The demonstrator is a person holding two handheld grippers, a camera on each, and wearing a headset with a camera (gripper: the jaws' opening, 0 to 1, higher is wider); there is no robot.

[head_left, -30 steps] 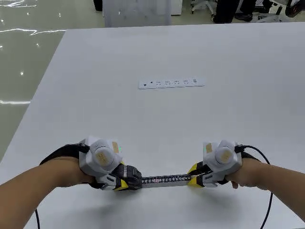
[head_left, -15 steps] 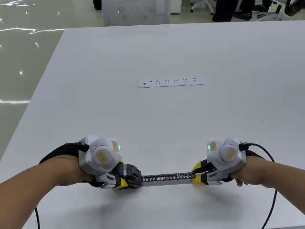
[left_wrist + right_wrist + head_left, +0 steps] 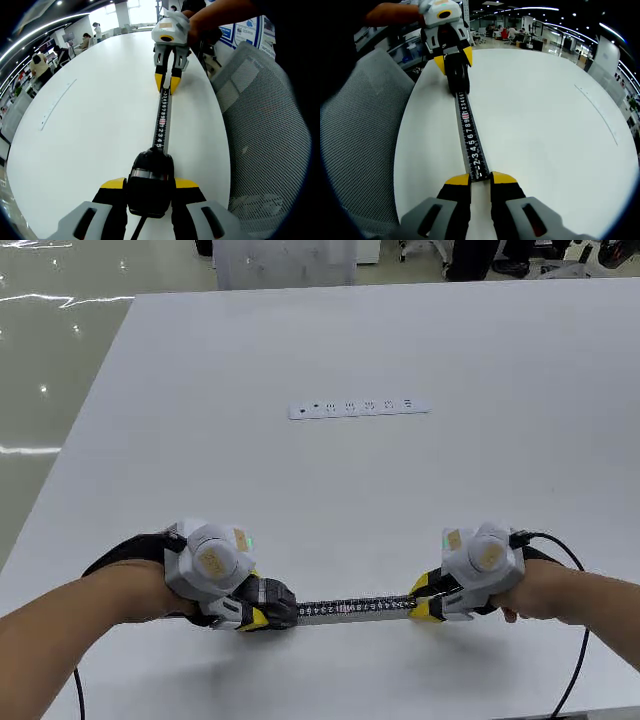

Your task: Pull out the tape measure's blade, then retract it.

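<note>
A black tape measure case rests low on the white table, near its front edge. My left gripper is shut on the case; in the left gripper view the case sits between the yellow-tipped fingers. The blade runs straight to the right, just above the tabletop. My right gripper is shut on the blade's end. In the right gripper view the blade leads from my right gripper to the case and the left gripper.
A white power strip lies mid-table, well beyond the grippers. A cable trails off the right hand. A grey mesh chair stands close behind the table's front edge. Open tabletop lies ahead and to both sides.
My right gripper has moved a little to the right with the blade's end, so more blade shows. The left gripper and the case have stayed put.
</note>
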